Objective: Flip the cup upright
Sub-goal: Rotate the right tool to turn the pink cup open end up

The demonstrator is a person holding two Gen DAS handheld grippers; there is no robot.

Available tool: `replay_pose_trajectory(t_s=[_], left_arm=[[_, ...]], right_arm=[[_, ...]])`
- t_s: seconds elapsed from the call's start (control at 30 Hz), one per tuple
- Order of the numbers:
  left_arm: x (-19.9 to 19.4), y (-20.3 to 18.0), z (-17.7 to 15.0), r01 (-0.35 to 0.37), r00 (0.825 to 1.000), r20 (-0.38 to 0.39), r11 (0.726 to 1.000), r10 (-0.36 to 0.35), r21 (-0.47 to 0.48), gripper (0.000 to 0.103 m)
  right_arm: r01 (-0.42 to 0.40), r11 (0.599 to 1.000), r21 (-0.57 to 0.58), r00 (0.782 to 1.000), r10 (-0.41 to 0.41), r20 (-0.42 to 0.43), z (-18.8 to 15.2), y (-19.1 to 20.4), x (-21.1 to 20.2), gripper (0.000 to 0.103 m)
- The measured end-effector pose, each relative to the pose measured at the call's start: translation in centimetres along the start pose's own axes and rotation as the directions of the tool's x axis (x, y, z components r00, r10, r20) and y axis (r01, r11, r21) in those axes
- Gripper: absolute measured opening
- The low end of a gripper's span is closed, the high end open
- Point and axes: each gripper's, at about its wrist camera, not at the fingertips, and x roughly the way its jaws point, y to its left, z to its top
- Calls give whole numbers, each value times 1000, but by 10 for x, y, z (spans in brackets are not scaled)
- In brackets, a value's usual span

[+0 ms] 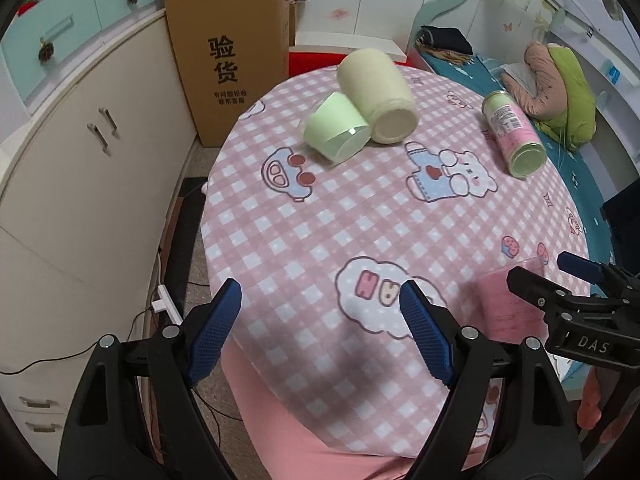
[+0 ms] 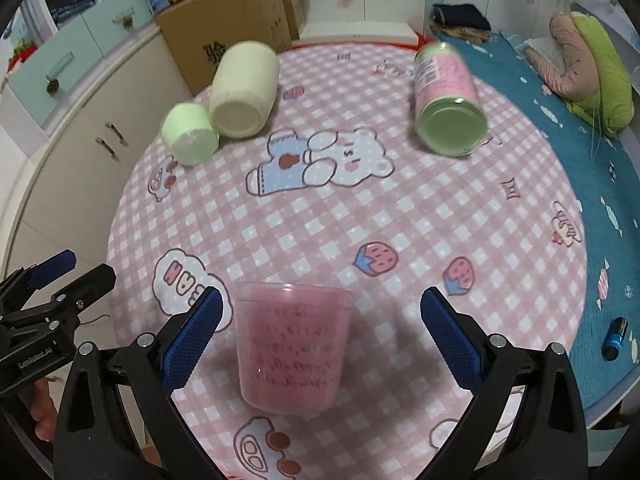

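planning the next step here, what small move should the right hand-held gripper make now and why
Probably ease the right hand-held gripper forward and close on the pink cup. That cup sits between its open fingers with gaps on both sides, so nothing is gripped yet. The green cup, cream cup and can lie on their sides farther off.
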Motion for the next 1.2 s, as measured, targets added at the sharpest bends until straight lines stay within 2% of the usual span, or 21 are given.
replay_pose_trajectory(t_s=[0.17, 0.43, 0.63, 0.8, 0.83, 0.97, 1.03, 1.07, 1.2], left_arm=[[18, 8, -3, 24, 999, -34, 1000, -24, -9, 82], [40, 10, -9, 55, 995, -80, 998, -55, -4, 82], [53, 10, -12, 60, 993, -101, 998, -60, -10, 82], [53, 9, -10, 60, 993, -97, 998, -61, -14, 82], [53, 9, -9, 63, 993, -96, 998, -64, -16, 82], [54, 8, -6, 68, 993, -91, 998, -69, -20, 82], [54, 6, -3, 72, 994, -86, 997, -74, -24, 82], [54, 6, -2, 74, 994, -83, 997, -76, -27, 82], [51, 4, 4, 67, 996, -59, 997, -69, -33, 82]], right_arm=[[24, 999, -23, 998, -25, -52, 4, 9, 17, 95], [65, 996, -59, 993, -70, -90, 7, 15, 32, 95], [64, 995, -75, 990, -73, -120, 9, 14, 41, 95], [39, 998, -56, 991, -46, -129, 11, 9, 43, 68], [40, 998, -56, 991, -46, -124, 11, 8, 43, 67], [53, 996, -74, 996, -58, -74, 15, 5, 33, 67], [54, 995, -83, 998, -57, -27, 17, 7, 26, 67], [81, 992, -95, 997, -79, 22, 19, 8, 20, 67], [179, 974, -137, 974, -156, 165, 23, 11, 9, 67]])
